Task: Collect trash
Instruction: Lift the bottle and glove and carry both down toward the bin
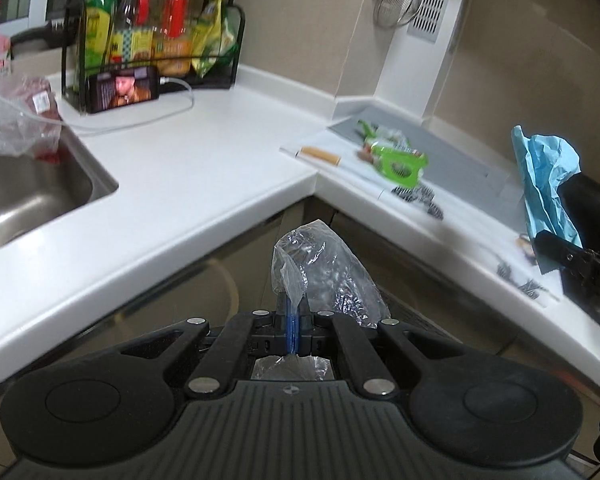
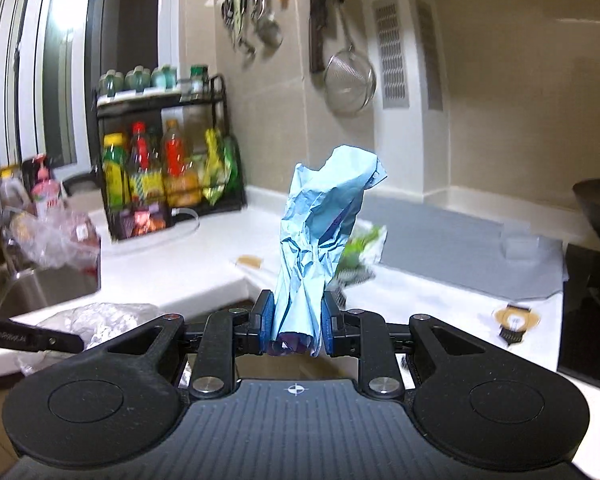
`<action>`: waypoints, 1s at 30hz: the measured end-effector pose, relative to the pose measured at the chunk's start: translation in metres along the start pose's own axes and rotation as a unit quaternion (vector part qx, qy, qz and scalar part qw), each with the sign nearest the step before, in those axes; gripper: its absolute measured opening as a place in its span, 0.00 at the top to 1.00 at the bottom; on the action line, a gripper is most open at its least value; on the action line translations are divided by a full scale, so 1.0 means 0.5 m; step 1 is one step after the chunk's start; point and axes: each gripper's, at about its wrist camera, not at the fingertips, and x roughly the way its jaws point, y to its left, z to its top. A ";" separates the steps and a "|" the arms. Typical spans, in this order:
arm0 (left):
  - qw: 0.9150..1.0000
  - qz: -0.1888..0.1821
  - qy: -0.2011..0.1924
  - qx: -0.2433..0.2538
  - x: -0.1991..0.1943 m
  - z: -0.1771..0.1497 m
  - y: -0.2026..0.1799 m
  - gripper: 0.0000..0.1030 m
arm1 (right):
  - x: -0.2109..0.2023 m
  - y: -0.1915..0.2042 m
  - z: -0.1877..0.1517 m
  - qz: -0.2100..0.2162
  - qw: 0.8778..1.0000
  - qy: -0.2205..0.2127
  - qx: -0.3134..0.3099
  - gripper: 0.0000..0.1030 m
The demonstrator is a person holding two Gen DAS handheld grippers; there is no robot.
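The left gripper (image 1: 292,330) is clamped on a clear plastic wrapper (image 1: 324,276), held off the white counter's (image 1: 204,152) inner corner edge. The right gripper (image 2: 296,330) pinches a crumpled blue paper (image 2: 324,232) above the counter. Beyond lie a green wrapper (image 1: 400,160), a cigarette butt (image 1: 320,156), the sink (image 1: 28,196) and a bottle rack (image 1: 152,32).
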 end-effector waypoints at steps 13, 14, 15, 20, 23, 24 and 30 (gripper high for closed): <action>0.999 0.018 0.030 -0.002 0.057 -0.017 0.006 1.00 | 0.035 0.028 -0.031 0.031 0.999 0.045 -0.005 0.74; 0.999 0.018 0.032 -0.001 0.061 -0.017 0.003 1.00 | 0.037 0.030 -0.032 0.036 0.998 0.048 -0.005 0.74; 0.999 0.018 0.035 -0.001 0.066 -0.018 0.001 1.00 | 0.040 0.033 -0.033 0.041 0.998 0.050 -0.006 0.74; 0.999 0.019 0.044 0.006 0.084 -0.021 -0.004 1.00 | 0.056 0.044 -0.044 0.063 0.995 0.070 -0.013 0.74; 0.999 0.022 0.046 0.008 0.094 -0.021 -0.006 1.00 | 0.070 0.045 -0.054 0.070 0.994 0.085 -0.012 0.74; 0.999 0.023 0.048 0.008 0.098 -0.022 -0.005 0.99 | 0.075 0.045 -0.058 0.071 0.993 0.090 -0.012 0.74; 0.997 0.032 0.065 0.008 0.132 -0.030 -0.001 0.99 | 0.107 0.048 -0.081 0.082 0.989 0.121 -0.014 0.74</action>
